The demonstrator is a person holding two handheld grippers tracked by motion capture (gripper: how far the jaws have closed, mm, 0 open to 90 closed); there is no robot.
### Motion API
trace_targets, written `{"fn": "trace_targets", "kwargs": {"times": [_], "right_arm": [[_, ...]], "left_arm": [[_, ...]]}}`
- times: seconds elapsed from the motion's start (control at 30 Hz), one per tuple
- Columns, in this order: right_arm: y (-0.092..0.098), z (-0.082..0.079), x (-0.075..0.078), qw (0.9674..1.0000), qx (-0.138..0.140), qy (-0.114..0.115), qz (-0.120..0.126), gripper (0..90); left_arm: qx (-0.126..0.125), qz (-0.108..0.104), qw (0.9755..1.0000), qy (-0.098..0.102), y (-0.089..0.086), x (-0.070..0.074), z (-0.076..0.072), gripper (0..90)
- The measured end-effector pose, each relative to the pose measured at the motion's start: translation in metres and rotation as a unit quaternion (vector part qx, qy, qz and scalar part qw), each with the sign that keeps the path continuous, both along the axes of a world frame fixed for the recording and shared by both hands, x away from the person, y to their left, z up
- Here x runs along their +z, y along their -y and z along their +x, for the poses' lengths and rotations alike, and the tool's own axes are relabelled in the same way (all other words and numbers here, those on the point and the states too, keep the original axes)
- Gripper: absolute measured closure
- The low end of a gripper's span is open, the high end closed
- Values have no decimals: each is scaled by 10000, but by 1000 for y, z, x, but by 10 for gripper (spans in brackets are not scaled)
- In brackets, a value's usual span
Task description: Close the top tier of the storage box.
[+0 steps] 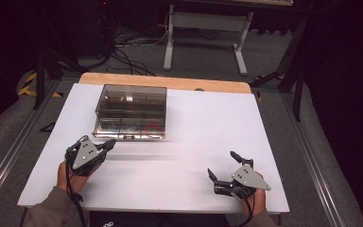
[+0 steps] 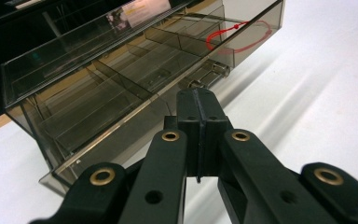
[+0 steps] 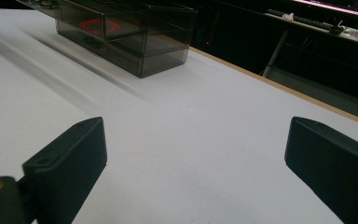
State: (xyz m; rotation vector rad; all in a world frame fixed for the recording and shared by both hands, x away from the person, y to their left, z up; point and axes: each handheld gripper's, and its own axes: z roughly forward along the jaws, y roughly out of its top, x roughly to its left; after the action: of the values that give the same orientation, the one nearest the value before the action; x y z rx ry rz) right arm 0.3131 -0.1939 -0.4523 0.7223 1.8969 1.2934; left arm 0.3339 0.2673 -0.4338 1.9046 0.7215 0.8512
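Box point(image 1: 131, 112) upper left holds a red cord point(image 1: 152, 126); my left hand-held gripper point(image 1: 108, 144) pressed together, right hand-held gripper point(image 1: 223, 165) spread.

Grey floor point(image 1: 203, 59) with black cables point(image 1: 123, 49) and a white stand point(image 1: 207, 28), dark surroundings.

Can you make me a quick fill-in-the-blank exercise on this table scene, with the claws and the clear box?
1. The left claw has its jaws ____.
2. The right claw has its jaws ____, with nothing between them.
3. The loop of cord inside the smoky clear compartment box is coloured ____.
4. The box stands nearer the ____ claw.

Missing words: shut; open; red; left
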Motion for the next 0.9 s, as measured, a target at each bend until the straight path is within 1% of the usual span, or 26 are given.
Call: {"fn": "trace_targets", "kwargs": {"times": [0.03, 0.1, 0.13, 0.33, 0.37, 0.4, 0.43, 0.5, 0.53, 0.57, 0.73, 0.77, 0.8, 0.87, 0.9], "right_arm": [[0, 0, 0, 10000, 8, -4, 4, 61], [0, 0, 0, 10000, 10, -5, 2, 62], [0, 0, 0, 10000, 10, -21, 14, 62], [1, 1, -1, 10000, 10, -36, 15, 63], [1, 1, -1, 10000, 16, -36, 14, 63], [0, 1, -1, 10000, 18, -34, -1, 63], [0, 1, -1, 10000, 21, -44, -9, 63], [0, 1, -1, 10000, 24, -38, -7, 63], [0, 1, -1, 10000, 26, -35, -11, 63], [0, 1, -1, 10000, 26, -39, -14, 65], [0, 1, -2, 10000, 53, -32, -41, 66], [-1, 1, -2, 10000, 55, -47, -45, 66], [-1, 1, -2, 10000, 57, -44, -51, 66], [-1, 1, -2, 9999, 65, -55, -60, 66], [-1, 1, -2, 9999, 70, -53, -63, 66]], "left_arm": [[16, -6, 10000, 9, 1, 0, 1, 897], [-13, -106, 9999, -46, 2, 0, 3, 897], [-4, -61, 10000, -12, 3, 1, 4, 897], [-13, -70, 10000, -29, 5, 1, 9, 897], [23, -16, 10000, 22, 6, 3, 11, 897], [41, -23, 10000, 36, 6, 3, 11, 897], [16, -15, 10000, 6, 7, 3, 12, 897], [55, 35, 10000, 8, 8, 2, 14, 897], [30, -8, 10000, -39, 9, 1, 15, 897], [28, 13, 10000, -41, 9, 0, 16, 897], [124, 117, 9999, -26, 8, -2, 17, 897], [149, 131, 9998, -78, 7, -4, 19, 897], [167, 129, 9997, -91, 7, -5, 20, 897], [172, 194, 9996, -108, 5, -7, 22, 897], [196, 132, 9997, -109, 5, -8, 22, 897]]}}
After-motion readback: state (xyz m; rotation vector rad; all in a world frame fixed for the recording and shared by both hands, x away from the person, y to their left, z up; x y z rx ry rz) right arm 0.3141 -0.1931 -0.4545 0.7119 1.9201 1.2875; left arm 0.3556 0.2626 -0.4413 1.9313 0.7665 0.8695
